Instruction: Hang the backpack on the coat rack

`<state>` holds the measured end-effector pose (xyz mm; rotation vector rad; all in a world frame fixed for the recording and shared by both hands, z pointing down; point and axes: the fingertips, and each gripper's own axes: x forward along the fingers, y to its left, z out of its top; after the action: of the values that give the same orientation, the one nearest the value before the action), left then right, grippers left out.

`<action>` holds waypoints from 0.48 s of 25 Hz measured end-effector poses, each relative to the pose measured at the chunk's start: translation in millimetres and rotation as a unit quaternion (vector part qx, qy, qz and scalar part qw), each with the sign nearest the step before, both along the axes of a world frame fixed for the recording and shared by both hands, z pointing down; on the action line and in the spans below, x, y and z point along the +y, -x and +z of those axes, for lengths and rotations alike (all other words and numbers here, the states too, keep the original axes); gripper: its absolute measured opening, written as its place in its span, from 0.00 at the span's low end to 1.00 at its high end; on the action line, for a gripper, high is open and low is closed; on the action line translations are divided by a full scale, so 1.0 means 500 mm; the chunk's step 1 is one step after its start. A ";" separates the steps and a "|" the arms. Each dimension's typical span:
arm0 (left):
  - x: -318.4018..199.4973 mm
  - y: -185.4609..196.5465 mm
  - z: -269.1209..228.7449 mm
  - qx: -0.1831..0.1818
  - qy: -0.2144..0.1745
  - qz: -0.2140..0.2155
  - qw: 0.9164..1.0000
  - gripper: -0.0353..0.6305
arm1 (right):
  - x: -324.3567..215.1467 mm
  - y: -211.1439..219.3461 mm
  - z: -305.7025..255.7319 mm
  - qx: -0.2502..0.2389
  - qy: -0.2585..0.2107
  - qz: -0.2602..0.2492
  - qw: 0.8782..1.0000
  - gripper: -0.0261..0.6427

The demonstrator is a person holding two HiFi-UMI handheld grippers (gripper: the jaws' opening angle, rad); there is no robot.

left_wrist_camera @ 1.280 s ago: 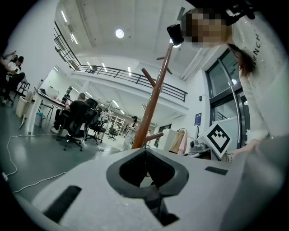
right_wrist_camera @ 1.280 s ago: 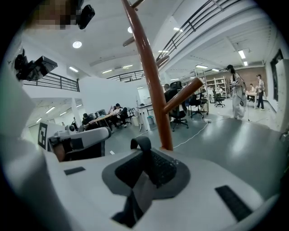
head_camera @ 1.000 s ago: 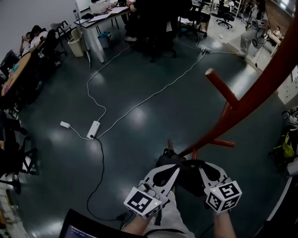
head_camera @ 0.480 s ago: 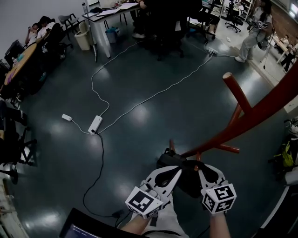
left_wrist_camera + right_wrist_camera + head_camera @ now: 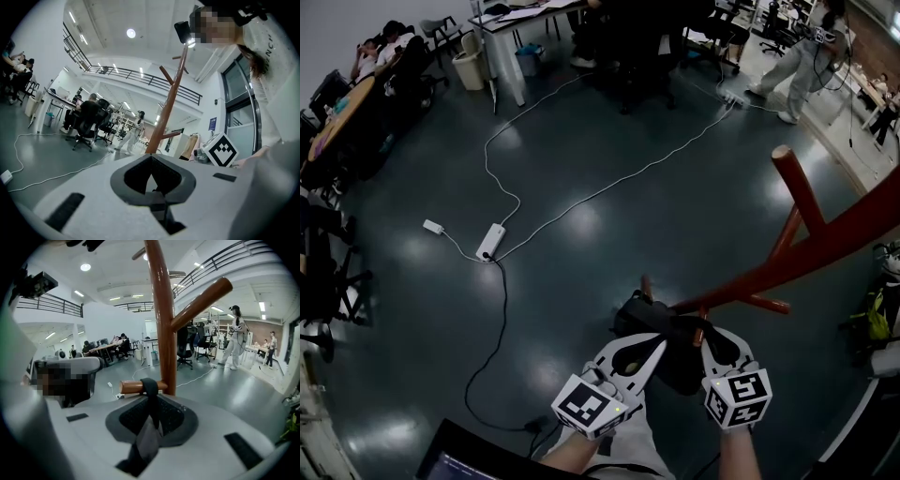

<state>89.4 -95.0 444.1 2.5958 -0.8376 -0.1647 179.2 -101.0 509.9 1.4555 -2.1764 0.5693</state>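
Seen from the head view, a person holds two grippers low over a dark floor (image 5: 581,169). A black backpack (image 5: 639,321) sits just ahead of and between them, against the base of a red-brown coat rack (image 5: 825,244) whose trunk leans in from the right.

The right gripper (image 5: 708,337) has its jaws closed on the backpack's dark strap (image 5: 150,399). In the right gripper view, that strap runs up from the jaws and loops over a short low peg (image 5: 129,386) beside the trunk.

The left gripper (image 5: 652,345) has its jaws pressed together at the backpack's top. Whether they pinch any fabric cannot be told.
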 end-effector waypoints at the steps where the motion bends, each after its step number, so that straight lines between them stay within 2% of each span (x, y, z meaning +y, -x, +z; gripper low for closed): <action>1: 0.001 0.001 0.007 -0.002 -0.004 0.001 1.000 0.07 | -0.001 0.000 0.002 0.003 0.000 -0.001 1.000 0.11; 6: -0.007 0.007 0.003 0.005 0.008 -0.004 1.000 0.07 | -0.010 0.002 0.013 0.014 0.001 -0.003 1.000 0.11; 12: 0.002 0.011 0.024 -0.008 0.007 -0.002 1.000 0.07 | -0.015 -0.017 0.016 0.030 -0.001 0.016 0.999 0.11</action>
<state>83.7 -94.1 456.0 2.5853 -0.8475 -0.1385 187.6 -108.5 517.7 1.4926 -2.1103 0.5278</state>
